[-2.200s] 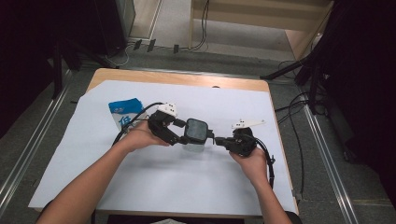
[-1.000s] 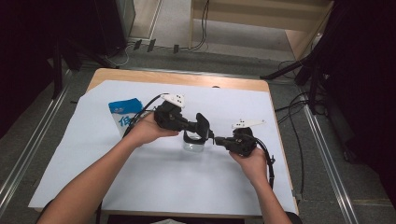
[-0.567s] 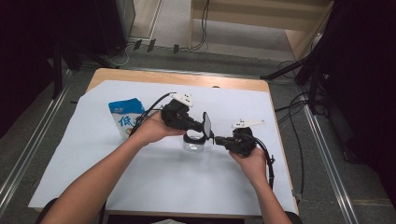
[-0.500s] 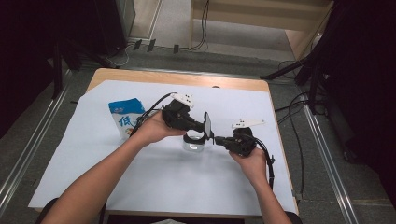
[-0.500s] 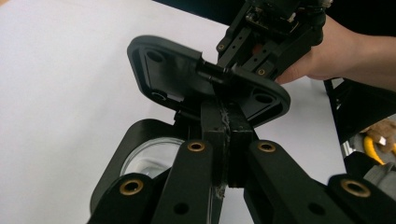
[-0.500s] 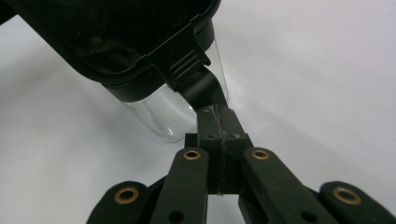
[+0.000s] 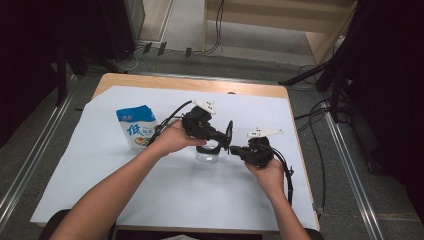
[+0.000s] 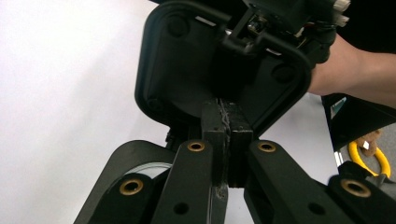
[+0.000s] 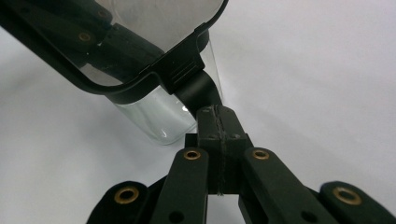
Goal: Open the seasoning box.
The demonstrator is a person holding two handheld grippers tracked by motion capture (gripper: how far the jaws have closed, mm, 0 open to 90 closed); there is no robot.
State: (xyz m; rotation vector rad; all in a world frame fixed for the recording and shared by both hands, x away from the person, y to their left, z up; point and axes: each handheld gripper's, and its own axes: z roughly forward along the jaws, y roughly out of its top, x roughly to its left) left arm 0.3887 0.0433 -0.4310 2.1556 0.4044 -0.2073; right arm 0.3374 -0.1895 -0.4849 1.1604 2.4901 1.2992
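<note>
A small clear container (image 7: 207,155) stands on the white sheet (image 7: 100,165) at mid-table. Its black lid (image 7: 229,134) is raised off it and stands nearly on edge. My left gripper (image 7: 223,140) comes from the left, shut on one edge of the lid. In the left gripper view the jaws (image 8: 227,116) pinch the rim of the lid (image 8: 187,60). My right gripper (image 7: 234,149) comes from the right. In the right gripper view it (image 9: 219,116) is shut on the black latch tab (image 9: 196,88) hanging from the lid's rim (image 9: 135,81), with the clear container (image 9: 163,116) behind.
A blue and white pouch (image 7: 136,127) stands upright left of the hands. The sheet leaves the wooden table edge (image 7: 190,82) bare at the back. Cables (image 7: 287,167) trail from both grippers, and floor rails (image 7: 350,175) run beside the table.
The lid lay flat on the container 2.2 s ago. My left gripper has since lifted and tipped it up on edge, moving up and left. The right hand has stayed put.
</note>
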